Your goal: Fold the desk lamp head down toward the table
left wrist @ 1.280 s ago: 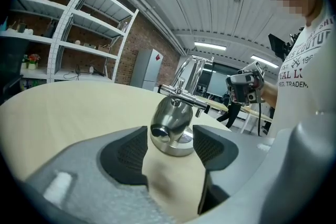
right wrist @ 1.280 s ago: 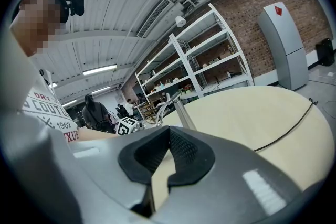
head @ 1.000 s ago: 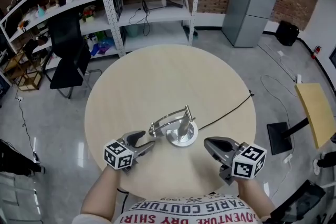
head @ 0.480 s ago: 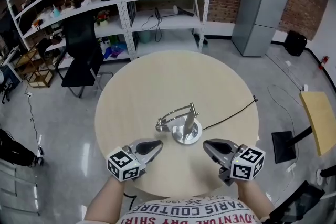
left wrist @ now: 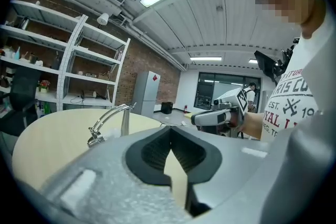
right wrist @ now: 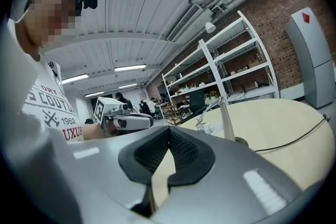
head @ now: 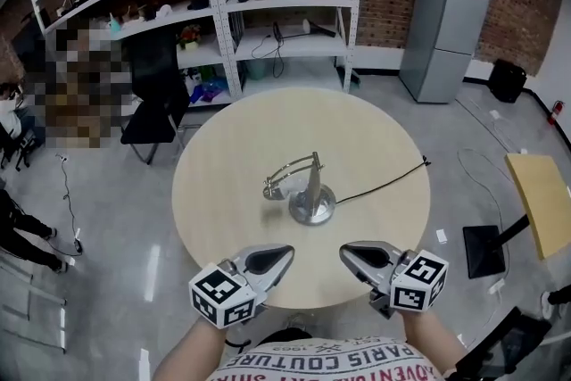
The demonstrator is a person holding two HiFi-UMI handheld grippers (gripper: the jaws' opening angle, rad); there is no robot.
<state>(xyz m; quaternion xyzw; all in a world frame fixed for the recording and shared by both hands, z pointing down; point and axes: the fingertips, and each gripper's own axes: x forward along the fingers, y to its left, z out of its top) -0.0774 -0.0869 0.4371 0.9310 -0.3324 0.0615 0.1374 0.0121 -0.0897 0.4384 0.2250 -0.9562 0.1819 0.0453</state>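
A chrome desk lamp (head: 308, 183) stands on its round base (head: 312, 210) near the middle of the round beige table (head: 232, 138). Its arm slopes down to the left, and the lamp head (head: 274, 189) hangs low over the tabletop. My left gripper (head: 272, 260) hovers at the table's near edge, well short of the lamp; its jaws have just been closing and are shut with nothing between them. My right gripper (head: 357, 256) hovers beside it, shut and empty. The lamp (left wrist: 113, 115) shows far ahead in the left gripper (left wrist: 170, 128) view, and the lamp (right wrist: 223, 115) likewise beyond the right gripper (right wrist: 169, 128).
The lamp's black cable (head: 384, 183) runs right across the table and off its edge. Behind the table are white shelves (head: 268, 4), a grey fridge (head: 451, 22) and a black chair (head: 156, 103). A yellow board (head: 540, 192) stands at the right.
Both grippers have drawn back from the lamp to the table's near edge and risen. The left jaws, open before, have closed. The lamp keeps its folded pose.
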